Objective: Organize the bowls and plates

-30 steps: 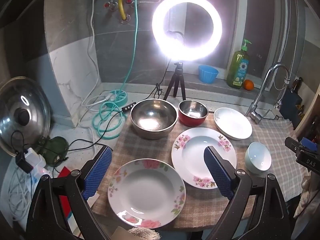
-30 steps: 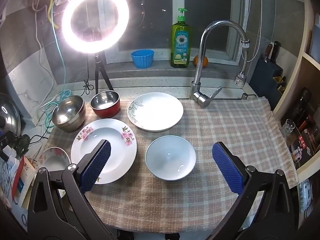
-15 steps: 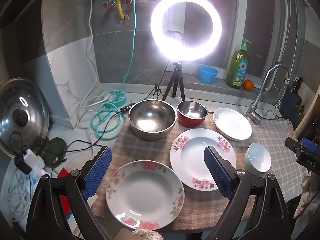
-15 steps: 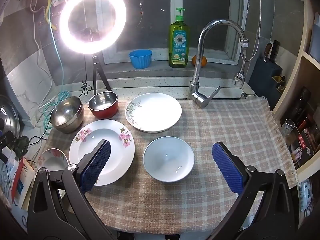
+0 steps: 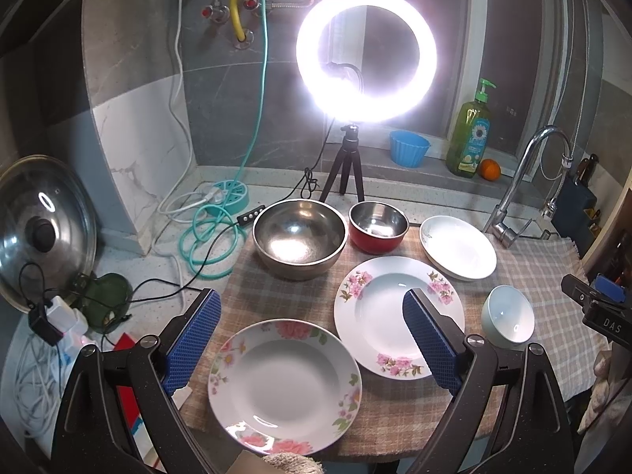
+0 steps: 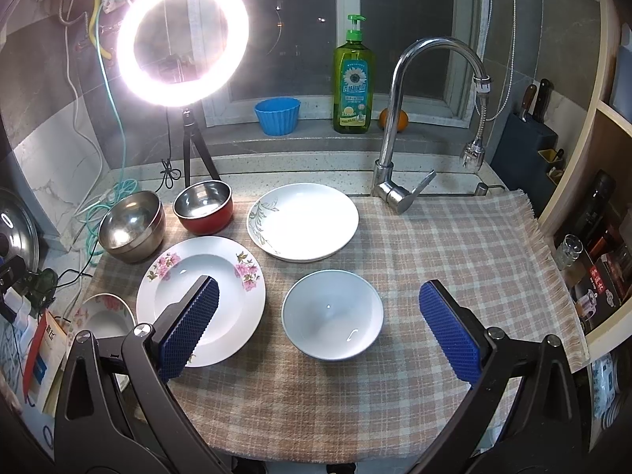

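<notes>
While both jaws stand apart, the left hand-held gripper (image 5: 312,339) hangs over a floral plate (image 5: 284,385), the right hand-held gripper (image 6: 322,326) over a white bowl (image 6: 332,314).

Checked cloth (image 6: 454,245) right of white bowl (image 6: 332,314) lies open; faucet (image 6: 399,126) blocks the rear; plates crowd the left.

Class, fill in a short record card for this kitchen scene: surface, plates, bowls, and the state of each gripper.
surface: checked cloth
plates: pink-flowered white plate; second floral plate at the near left; white plate with green sprig
bowls: large steel bowl; red bowl with steel inside; plain white bowl
left gripper: open, empty
right gripper: open, empty
</notes>
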